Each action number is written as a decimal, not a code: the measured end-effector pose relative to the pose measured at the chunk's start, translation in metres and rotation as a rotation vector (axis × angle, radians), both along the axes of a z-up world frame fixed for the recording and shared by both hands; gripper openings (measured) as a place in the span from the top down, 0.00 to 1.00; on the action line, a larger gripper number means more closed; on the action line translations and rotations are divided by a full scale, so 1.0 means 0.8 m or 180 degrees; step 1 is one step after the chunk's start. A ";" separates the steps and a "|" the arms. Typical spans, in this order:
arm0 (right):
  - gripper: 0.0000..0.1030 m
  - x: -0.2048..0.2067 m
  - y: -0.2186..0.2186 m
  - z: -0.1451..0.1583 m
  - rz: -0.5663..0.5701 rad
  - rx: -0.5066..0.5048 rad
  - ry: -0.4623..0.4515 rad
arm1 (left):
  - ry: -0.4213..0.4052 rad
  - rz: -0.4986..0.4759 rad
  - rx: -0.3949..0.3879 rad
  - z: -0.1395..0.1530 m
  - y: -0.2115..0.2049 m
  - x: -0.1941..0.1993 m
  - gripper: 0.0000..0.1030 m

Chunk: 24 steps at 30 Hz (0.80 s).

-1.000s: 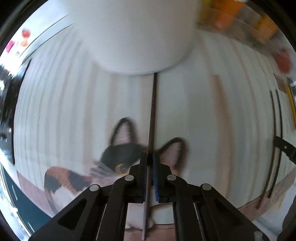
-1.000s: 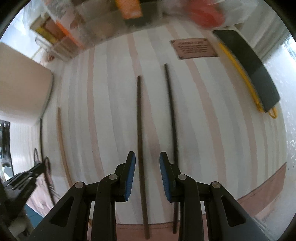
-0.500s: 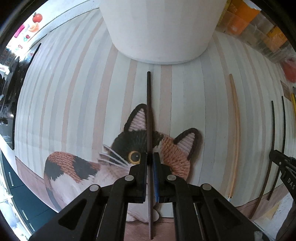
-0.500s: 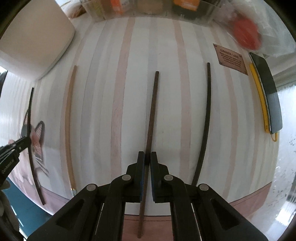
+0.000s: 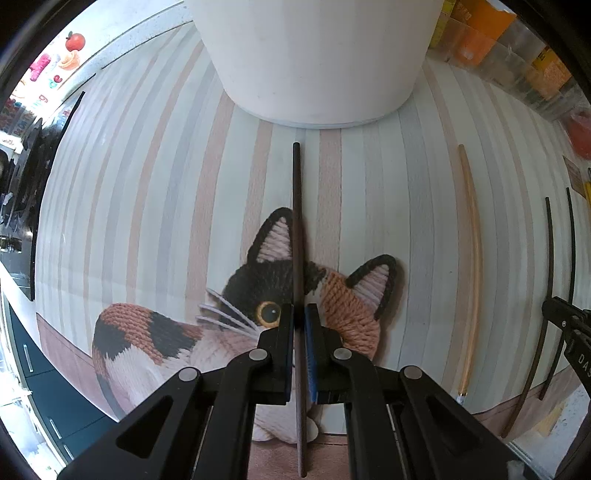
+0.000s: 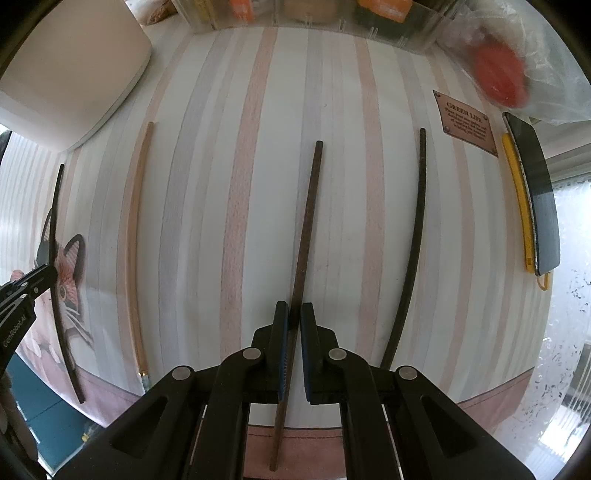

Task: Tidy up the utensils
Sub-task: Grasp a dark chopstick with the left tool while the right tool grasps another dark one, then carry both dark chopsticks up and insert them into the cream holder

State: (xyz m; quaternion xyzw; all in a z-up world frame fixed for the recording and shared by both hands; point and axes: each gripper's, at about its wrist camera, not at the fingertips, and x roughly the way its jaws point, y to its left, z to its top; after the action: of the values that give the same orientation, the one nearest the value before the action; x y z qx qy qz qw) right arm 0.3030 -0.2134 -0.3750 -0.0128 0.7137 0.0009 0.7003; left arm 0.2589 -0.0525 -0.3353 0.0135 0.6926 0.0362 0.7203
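Note:
My left gripper (image 5: 299, 317) is shut on a dark brown chopstick (image 5: 297, 221) that points toward a large white container (image 5: 317, 59), above the cat picture on the striped mat. My right gripper (image 6: 291, 317) is shut on another dark brown chopstick (image 6: 308, 221) over the striped mat. A light wooden chopstick (image 6: 133, 240) lies to its left and a dark chopstick (image 6: 412, 251) to its right. In the left wrist view the light chopstick (image 5: 472, 258) and two dark ones (image 5: 546, 280) lie at the right.
The white container (image 6: 70, 70) stands at the far left of the right wrist view. A black and yellow phone (image 6: 535, 199) lies at the right edge. Clear boxes (image 6: 314, 14) and a red object in a bag (image 6: 498, 74) line the back.
A second ago my right gripper was open around the chopstick; it has shut on it. My left gripper drew back from the white container with its chopstick.

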 end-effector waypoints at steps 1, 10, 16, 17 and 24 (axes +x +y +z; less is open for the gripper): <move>0.93 0.002 0.001 0.000 -0.0001 -0.0003 -0.0001 | -0.0001 -0.0014 0.0006 0.000 0.001 0.000 0.97; 0.94 -0.007 0.003 0.001 -0.0036 -0.0030 -0.0050 | -0.0098 -0.0016 0.0039 0.003 0.005 -0.007 0.97; 0.95 -0.022 0.007 0.019 -0.0040 0.0035 -0.0281 | -0.0307 0.0118 0.0132 0.034 0.039 -0.015 0.97; 0.95 -0.023 0.010 0.025 -0.0014 0.0033 -0.0329 | -0.0346 0.0167 0.0135 0.040 0.047 -0.017 0.97; 0.95 -0.026 0.024 0.078 0.0042 0.0175 -0.0741 | -0.0679 0.0411 0.0142 0.096 0.097 -0.030 0.97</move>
State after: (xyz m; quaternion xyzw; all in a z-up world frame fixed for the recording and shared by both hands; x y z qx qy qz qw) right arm 0.2826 -0.1941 -0.3123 0.0017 0.6272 0.0235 0.7785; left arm 0.2353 0.0254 -0.2581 -0.0191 0.6105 0.0992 0.7856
